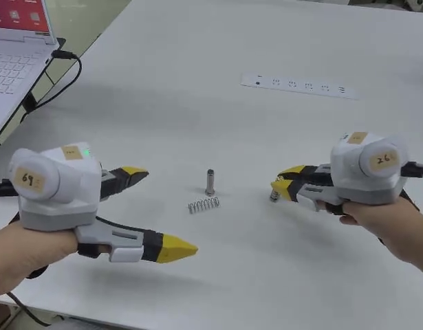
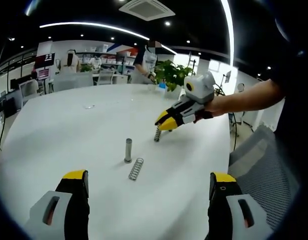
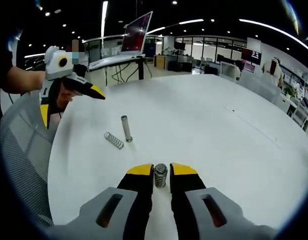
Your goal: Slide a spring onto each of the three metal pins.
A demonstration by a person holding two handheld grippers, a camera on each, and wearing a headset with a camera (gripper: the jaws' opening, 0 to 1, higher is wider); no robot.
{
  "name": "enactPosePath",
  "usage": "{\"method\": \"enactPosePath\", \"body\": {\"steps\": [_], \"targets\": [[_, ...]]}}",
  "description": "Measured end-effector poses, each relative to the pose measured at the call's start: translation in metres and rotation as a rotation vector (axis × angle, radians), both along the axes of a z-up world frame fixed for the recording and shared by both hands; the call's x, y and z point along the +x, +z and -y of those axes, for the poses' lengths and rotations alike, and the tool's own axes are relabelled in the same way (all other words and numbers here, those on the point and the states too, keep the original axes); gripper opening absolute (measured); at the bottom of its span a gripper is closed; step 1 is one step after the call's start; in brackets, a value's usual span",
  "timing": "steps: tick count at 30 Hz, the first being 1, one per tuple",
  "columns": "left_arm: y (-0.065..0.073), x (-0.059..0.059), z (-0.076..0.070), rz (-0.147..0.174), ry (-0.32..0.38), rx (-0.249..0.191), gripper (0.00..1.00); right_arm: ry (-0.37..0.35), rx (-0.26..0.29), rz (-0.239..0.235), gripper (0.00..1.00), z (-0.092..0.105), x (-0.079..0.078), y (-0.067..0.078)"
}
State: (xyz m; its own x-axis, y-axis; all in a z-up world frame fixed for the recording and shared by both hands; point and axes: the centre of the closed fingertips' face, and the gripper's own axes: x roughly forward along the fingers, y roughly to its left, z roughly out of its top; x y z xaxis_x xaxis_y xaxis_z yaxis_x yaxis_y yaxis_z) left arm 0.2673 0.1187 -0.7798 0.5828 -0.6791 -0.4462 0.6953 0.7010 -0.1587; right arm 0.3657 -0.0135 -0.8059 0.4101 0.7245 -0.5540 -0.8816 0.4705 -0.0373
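Note:
A bare metal pin (image 1: 210,181) (image 2: 127,150) (image 3: 125,128) stands upright mid-table, and a loose spring (image 1: 203,205) (image 2: 136,169) (image 3: 113,140) lies flat beside it. My right gripper (image 1: 274,190) (image 3: 160,171) (image 2: 161,124) is shut on a second pin with a spring coiled around it (image 1: 274,196) (image 3: 160,175) (image 2: 157,134), whose lower end touches or nearly touches the table right of the bare pin. My left gripper (image 1: 170,210) (image 2: 148,176) (image 3: 73,110) hovers wide open left of the bare pin and loose spring, with nothing between its jaws.
A white power strip (image 1: 300,86) lies further back on the white table (image 1: 197,103). An open laptop (image 1: 15,41) with a black cable (image 1: 68,72) sits at the far left edge. The near table edge runs just below the left gripper.

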Motion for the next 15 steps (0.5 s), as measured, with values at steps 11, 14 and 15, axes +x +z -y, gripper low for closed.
{"method": "enactPosePath", "body": {"steps": [11,14,15], "targets": [[0.002,-0.001,0.0,0.004,0.001,-0.003,0.98,-0.026,0.041,0.028,0.21,0.003,-0.001,0.018],[0.004,-0.001,0.0,0.007,0.001,-0.007,0.98,-0.024,0.067,0.029,0.22,0.004,-0.006,0.025],[0.004,-0.001,0.0,0.008,0.002,-0.008,0.98,-0.02,0.074,0.027,0.23,0.004,-0.008,0.026]]}}
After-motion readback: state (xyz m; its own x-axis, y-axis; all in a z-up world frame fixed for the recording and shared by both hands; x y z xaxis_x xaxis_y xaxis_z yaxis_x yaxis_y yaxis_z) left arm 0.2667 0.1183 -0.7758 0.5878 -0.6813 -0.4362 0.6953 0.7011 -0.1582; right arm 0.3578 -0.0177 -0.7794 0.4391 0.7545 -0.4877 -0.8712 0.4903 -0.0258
